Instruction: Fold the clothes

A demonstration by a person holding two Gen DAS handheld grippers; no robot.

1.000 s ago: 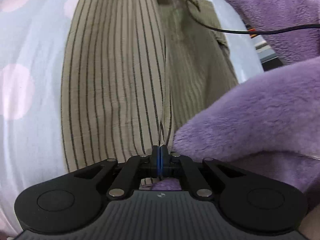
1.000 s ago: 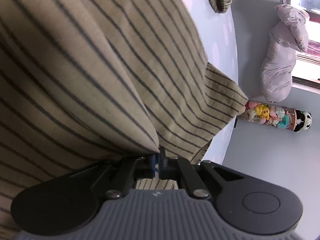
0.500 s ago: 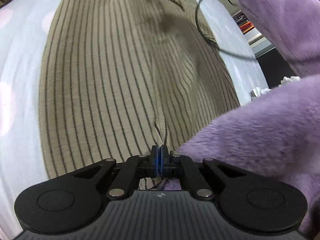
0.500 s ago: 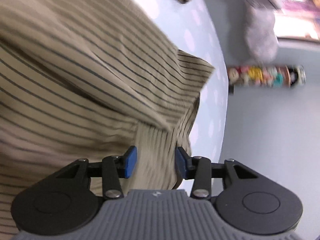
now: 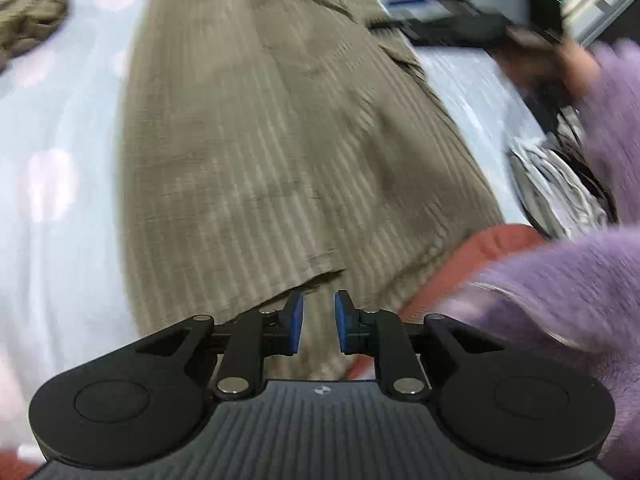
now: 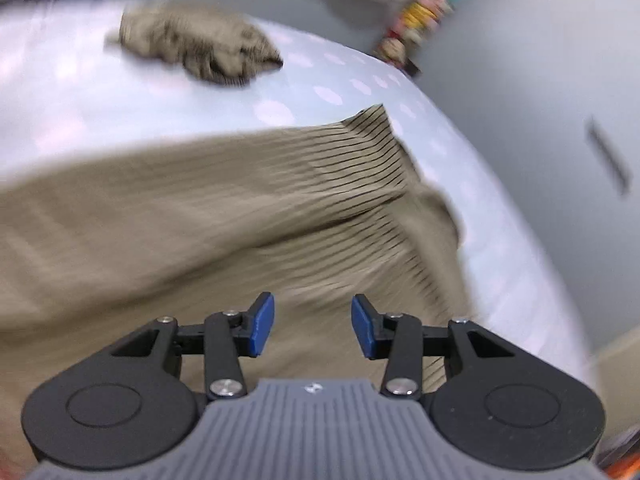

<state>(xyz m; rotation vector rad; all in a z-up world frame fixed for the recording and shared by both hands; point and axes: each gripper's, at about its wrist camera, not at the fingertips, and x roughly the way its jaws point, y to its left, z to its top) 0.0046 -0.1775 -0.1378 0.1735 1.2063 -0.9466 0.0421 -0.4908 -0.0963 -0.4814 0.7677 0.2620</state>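
Now both tongs have let go: left gripper (image 5: 319,322) opening, right gripper (image 6: 313,330) apart, nothing pinched; the shirt (image 5: 280,140) lies folded on the bed (image 5: 52,200); this fold looks done.

Left gripper (image 5: 318,322) jaws are opening, empty; right gripper (image 6: 313,326) jaws stand apart, empty.

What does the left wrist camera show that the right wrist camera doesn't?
Only the left wrist view shows the person's purple sleeve, a red cloth by the shirt's near edge, and the left gripper, its jaws opening, nothing between them. Only the right wrist view shows the row of toys by the wall. Both show the striped shirt on the dotted sheet and a crumpled cloth.
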